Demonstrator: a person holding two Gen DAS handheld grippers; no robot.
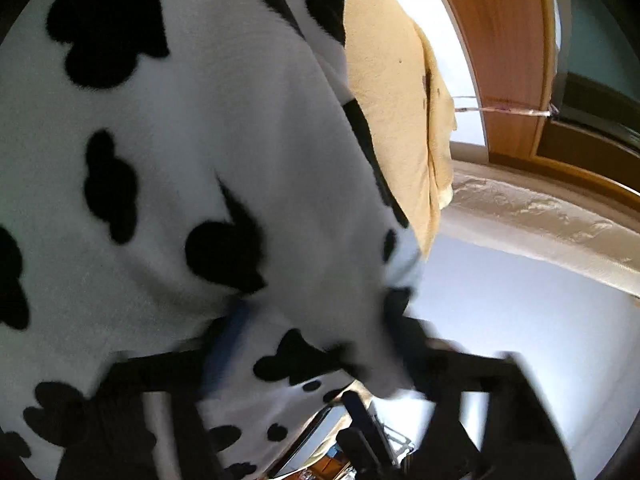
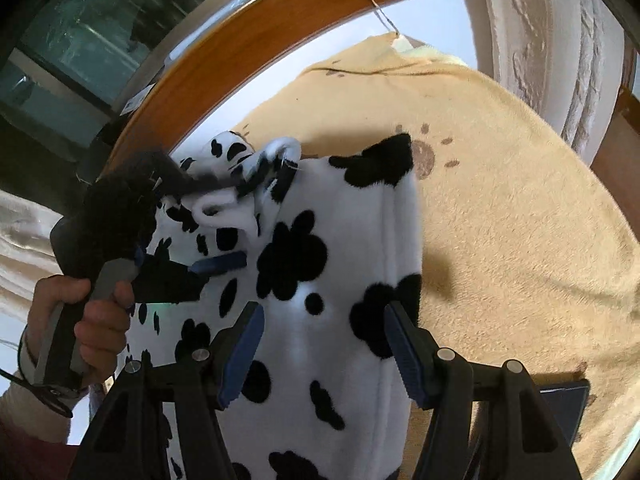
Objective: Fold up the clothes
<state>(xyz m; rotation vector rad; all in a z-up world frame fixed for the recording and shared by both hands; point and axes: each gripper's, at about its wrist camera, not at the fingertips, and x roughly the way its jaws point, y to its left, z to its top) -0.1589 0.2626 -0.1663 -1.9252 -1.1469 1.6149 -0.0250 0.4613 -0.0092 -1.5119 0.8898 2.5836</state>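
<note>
- Right wrist view is showing the right gripper [image 2: 324, 344] standing with its jaws wide apart, the cow-print garment [image 2: 320, 280] lying between and beyond the blue pads [image 2: 240, 348], which are not pinching it.
- In that view the left gripper [image 2: 218, 264] is sitting far left, a hand [image 2: 92, 320] squeezing its handle; its one visible blue pad is pressing against the fleece, but whether the jaws are clamped I cannot tell.
- Left wrist view is blurring: the same garment is draping over the left gripper [image 1: 316, 344] and filling the left and middle of the frame, hiding the fingertips.
- Beyond it, to the right, a yellow blanket [image 2: 520, 220] is spreading out, with a wooden frame [image 2: 224, 64] at the far side.
- The step looks like lifting and straightening the garment before a fold; no crease is showing yet.
- The next move is probably calling for the right jaws to close on the near right edge, so both grippers can stretch the cloth flat over the blanket.
</note>
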